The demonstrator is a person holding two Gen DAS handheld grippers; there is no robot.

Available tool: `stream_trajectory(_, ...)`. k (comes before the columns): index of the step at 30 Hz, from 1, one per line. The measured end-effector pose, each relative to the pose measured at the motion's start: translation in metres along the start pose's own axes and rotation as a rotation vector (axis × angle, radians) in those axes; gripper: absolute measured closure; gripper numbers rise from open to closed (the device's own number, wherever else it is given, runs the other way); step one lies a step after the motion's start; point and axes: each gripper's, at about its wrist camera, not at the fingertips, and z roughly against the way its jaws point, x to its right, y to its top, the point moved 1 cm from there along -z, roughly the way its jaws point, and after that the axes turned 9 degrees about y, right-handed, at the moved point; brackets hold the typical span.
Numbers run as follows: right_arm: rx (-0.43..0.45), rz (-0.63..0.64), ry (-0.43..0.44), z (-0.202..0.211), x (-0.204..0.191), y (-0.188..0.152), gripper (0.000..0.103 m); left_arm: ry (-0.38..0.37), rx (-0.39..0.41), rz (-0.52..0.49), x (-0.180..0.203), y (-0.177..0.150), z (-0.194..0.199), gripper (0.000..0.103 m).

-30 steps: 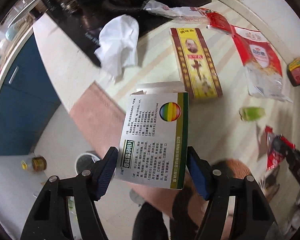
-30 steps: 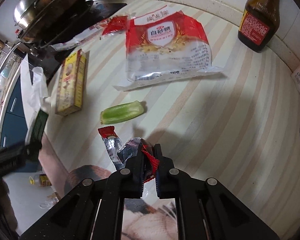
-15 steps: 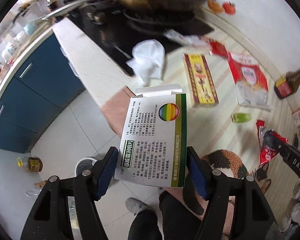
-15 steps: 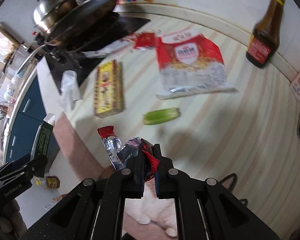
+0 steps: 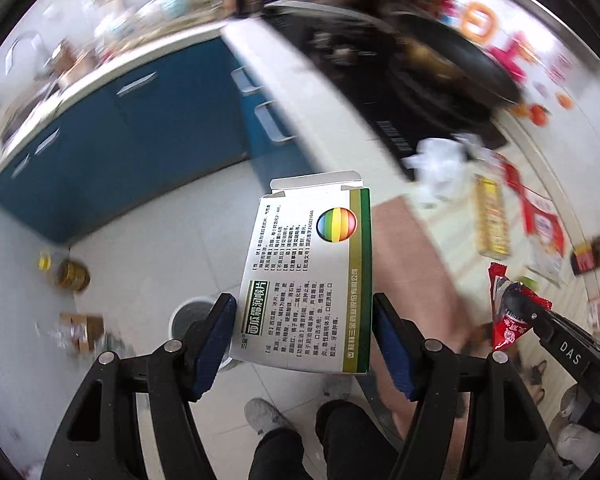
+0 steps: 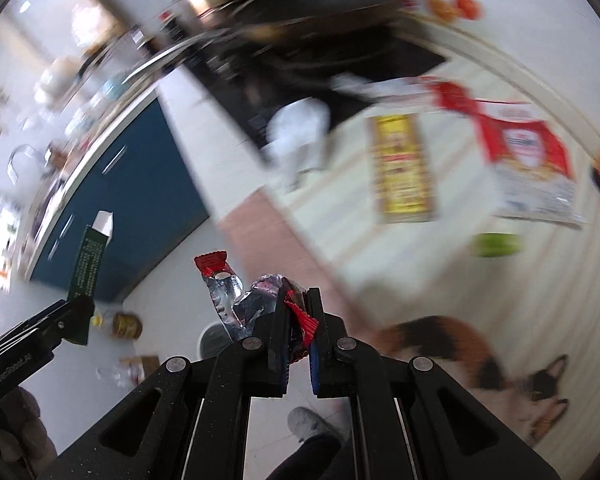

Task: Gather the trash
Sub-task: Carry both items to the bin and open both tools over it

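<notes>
The left claw (image 5: 304, 340) grips a medicine box (image 5: 306, 280); the right claw (image 6: 298, 340) pinches a red wrapper (image 6: 256, 300) above the floor.

- One white-and-green medicine box (image 5: 306, 276)
- One red foil snack wrapper (image 6: 256, 300)
- One yellow box (image 6: 402, 170) on the counter
- One red-and-white bag (image 6: 528, 168)
- One green wrapper (image 6: 496, 245)
- One white tissue (image 6: 298, 136)
- One brown bottle (image 5: 594, 254)
- One white bin (image 5: 188, 314)
- One cat (image 6: 472, 354)
</notes>
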Motion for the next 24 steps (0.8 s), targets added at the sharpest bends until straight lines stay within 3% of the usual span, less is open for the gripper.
stream_trajectory(6, -0.134, 0.133, 0.04, -0.093, -0.078, -0.033, 0.096, 0.032, -0.117, 0.187, -0.104, -0.035, -0.067, 0.037)
stream_trajectory(10, -0.236, 0.19, 0.062, -0.175, -0.113, -0.073, 0.096, 0.05, -0.237, 0.314, -0.172, -0.08, -0.148, 0.037)
stream_trajectory(12, -0.3, 0.21, 0.069, -0.235, -0.127, -0.104, 0.096, 0.055, -0.301, 0.38, -0.204, -0.108, -0.2, 0.037)
stream_trajectory(18, -0.45, 0.243, 0.095, -0.405, -0.136, -0.191, 0.096, 0.015, -0.466, 0.517, -0.271, -0.189, -0.361, 0.038)
stream_trajectory(24, -0.564, 0.27, 0.118, -0.567, -0.119, -0.253, 0.096, -0.077, -0.562, 0.597, -0.296, -0.241, -0.502, 0.037)
